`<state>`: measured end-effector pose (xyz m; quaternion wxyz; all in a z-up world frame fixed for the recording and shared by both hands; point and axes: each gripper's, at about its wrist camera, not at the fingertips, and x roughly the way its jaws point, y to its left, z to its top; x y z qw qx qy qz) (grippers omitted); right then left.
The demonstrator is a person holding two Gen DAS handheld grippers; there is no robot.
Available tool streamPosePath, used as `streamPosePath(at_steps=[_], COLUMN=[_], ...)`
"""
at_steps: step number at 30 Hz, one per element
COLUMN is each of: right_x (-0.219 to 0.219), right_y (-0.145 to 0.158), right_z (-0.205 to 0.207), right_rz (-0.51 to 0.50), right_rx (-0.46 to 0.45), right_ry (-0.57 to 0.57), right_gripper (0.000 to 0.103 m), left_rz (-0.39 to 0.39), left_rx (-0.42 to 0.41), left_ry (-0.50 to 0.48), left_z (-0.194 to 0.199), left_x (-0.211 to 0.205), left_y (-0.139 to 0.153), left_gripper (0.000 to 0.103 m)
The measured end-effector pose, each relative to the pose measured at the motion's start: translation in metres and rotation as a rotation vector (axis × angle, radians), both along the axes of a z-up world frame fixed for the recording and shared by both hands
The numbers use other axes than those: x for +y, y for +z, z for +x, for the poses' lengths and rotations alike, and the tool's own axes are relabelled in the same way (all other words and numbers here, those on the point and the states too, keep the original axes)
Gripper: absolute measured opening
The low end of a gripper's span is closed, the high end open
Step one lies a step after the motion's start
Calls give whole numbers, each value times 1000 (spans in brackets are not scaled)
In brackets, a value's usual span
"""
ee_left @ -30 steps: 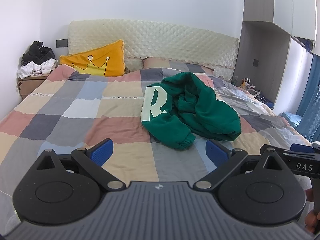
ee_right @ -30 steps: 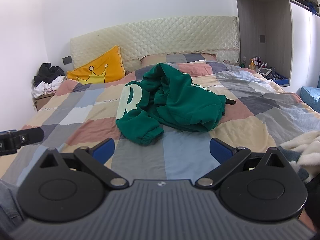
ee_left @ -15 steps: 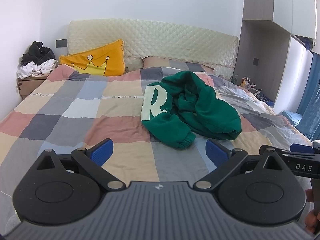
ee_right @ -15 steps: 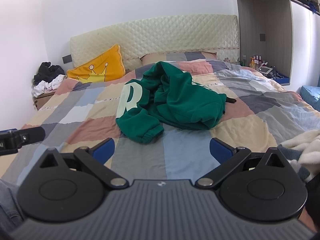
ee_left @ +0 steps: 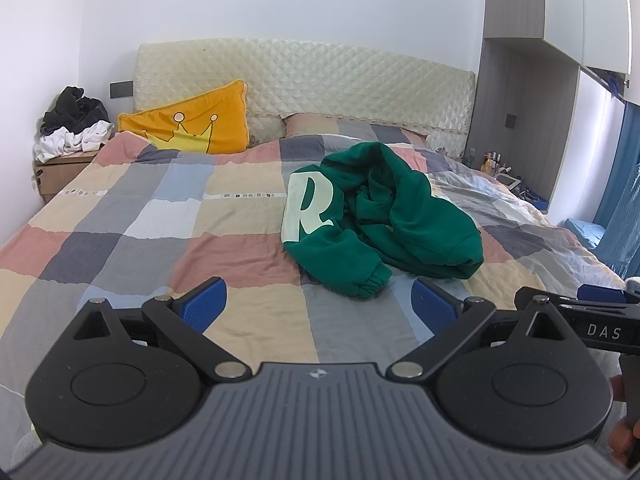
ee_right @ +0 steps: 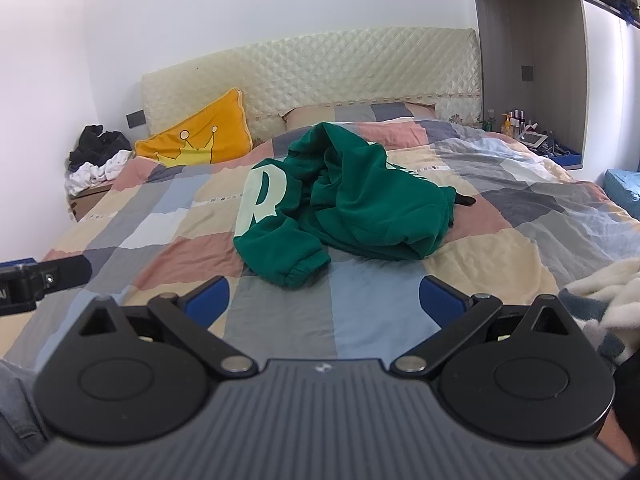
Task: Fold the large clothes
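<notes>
Hand-held gripper (ee_right: 324,302) nearer green sweatshirt (ee_right: 344,204)

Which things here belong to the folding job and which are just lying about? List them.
For the job: green sweatshirt, checked bedspread it lies on, open left gripper, open right gripper.

Lying about: yellow crown pillow, clothes heap on nightstand, bottles on shelf, white blanket.

bright even daylight | soft shadows | sharp focus | fisheye bending at edges
</notes>
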<state>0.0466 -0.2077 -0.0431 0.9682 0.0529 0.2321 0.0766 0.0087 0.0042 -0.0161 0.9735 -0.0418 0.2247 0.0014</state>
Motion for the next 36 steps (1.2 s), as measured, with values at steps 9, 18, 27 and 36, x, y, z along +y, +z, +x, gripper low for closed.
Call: streamPosePath(at_steps=[9, 18, 27, 36], right_x=[-1, -3, -6, -1], right_y=[-9, -18, -33, -43], right_z=[6, 25, 64, 118], right_rz=[2, 13, 20, 18], right_rx=[13, 28, 25, -4], right_ry=[-9, -21, -30, -40], right_gripper=[103, 103, 103, 103], left_rz=[3, 34, 18, 0], left_rx=[13, -11, 15, 71], left_ry=[-9, -19, -28, -18], left_z=[12, 30, 84, 158], left_x=[-1, -5, -1, 11], left_y=[-8, 0, -13, -34], left_gripper=[100, 100, 100, 100])
